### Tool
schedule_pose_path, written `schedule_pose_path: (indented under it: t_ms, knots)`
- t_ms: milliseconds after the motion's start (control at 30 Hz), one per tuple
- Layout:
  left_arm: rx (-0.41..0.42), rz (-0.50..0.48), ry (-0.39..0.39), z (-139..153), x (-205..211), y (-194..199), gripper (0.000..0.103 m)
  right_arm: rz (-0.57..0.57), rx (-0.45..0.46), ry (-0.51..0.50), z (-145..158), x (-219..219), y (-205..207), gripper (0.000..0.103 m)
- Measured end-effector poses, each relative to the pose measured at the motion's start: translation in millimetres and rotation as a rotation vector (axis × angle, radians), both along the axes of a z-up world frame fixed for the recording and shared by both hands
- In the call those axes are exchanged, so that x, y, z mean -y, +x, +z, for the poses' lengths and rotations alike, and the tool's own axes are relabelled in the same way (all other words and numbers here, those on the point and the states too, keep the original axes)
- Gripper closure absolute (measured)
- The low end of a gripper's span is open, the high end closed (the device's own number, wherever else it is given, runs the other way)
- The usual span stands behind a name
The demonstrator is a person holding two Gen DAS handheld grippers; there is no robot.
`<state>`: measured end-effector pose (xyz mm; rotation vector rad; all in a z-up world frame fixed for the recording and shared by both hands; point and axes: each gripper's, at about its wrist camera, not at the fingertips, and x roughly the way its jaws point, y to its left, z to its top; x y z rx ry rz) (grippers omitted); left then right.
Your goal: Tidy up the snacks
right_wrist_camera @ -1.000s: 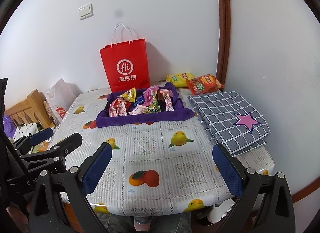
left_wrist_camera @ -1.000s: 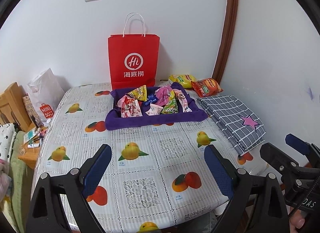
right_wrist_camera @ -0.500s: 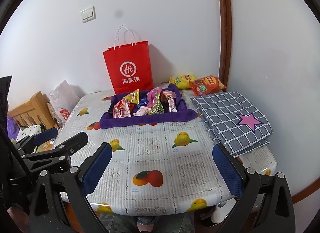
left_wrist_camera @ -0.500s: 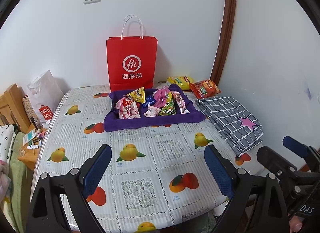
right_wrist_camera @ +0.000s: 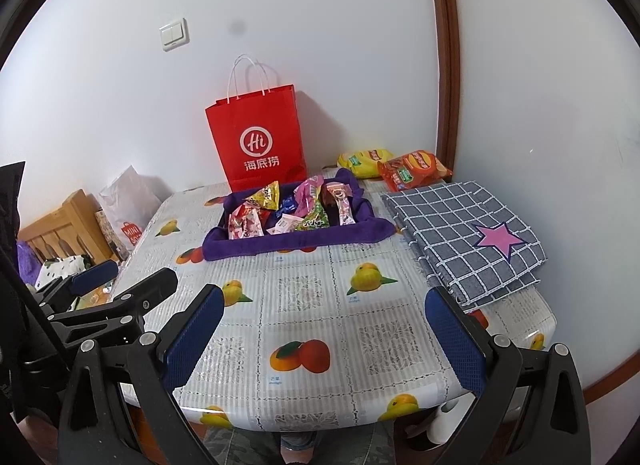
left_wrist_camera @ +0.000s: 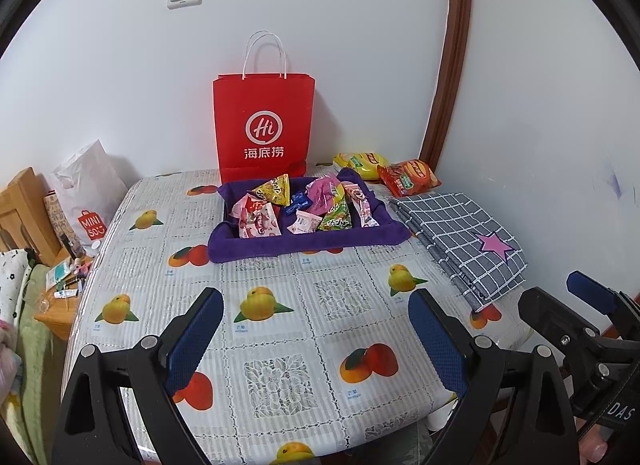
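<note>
A purple cloth tray (left_wrist_camera: 304,243) (right_wrist_camera: 296,243) at the far middle of the table holds several small snack packets (left_wrist_camera: 304,205) (right_wrist_camera: 292,209). A yellow chip bag (left_wrist_camera: 360,161) (right_wrist_camera: 362,157) and an orange-red chip bag (left_wrist_camera: 408,177) (right_wrist_camera: 412,169) lie behind the tray's right end. A red paper bag (left_wrist_camera: 264,129) (right_wrist_camera: 258,145) stands upright behind the tray. My left gripper (left_wrist_camera: 316,329) is open and empty over the table's near edge. My right gripper (right_wrist_camera: 320,329) is open and empty there too, well short of the tray.
A folded grey checked cloth with a pink star (left_wrist_camera: 464,233) (right_wrist_camera: 468,233) lies at the table's right. The table (left_wrist_camera: 280,329) (right_wrist_camera: 304,297) has a fruit-print cover. A white Miniso bag (left_wrist_camera: 88,193) and a wooden stand (left_wrist_camera: 24,213) sit off the left edge.
Both grippers have drawn back and risen a little, so the tray and bags look smaller and farther. Both stay open and empty.
</note>
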<state>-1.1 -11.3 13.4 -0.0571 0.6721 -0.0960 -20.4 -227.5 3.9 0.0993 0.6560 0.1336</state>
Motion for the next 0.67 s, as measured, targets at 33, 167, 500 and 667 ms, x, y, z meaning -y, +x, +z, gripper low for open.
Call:
schedule_pose_path:
  t_ms: [33, 167, 500, 667]
  knots:
    - [0.001, 0.0, -0.001, 0.4, -0.9, 0.1, 0.009, 0.0, 0.0, 0.0, 0.5, 0.0, -0.4, 0.003]
    - [0.008, 0.001, -0.001, 1.8, -3.4, -0.6, 0.009, 0.004, 0.001, 0.002, 1.0, -1.0, -0.3, 0.003]
    - [0.009, 0.001, -0.004, 2.4, -5.5, -0.7, 0.009, 0.006, 0.005, 0.01, 2.0, -2.5, -1.4, 0.003]
    - [0.012, 0.0, 0.002, 2.4, -5.3, -1.3, 0.009, 0.01, 0.006, -0.001, 3.2, -5.8, -0.7, 0.003]
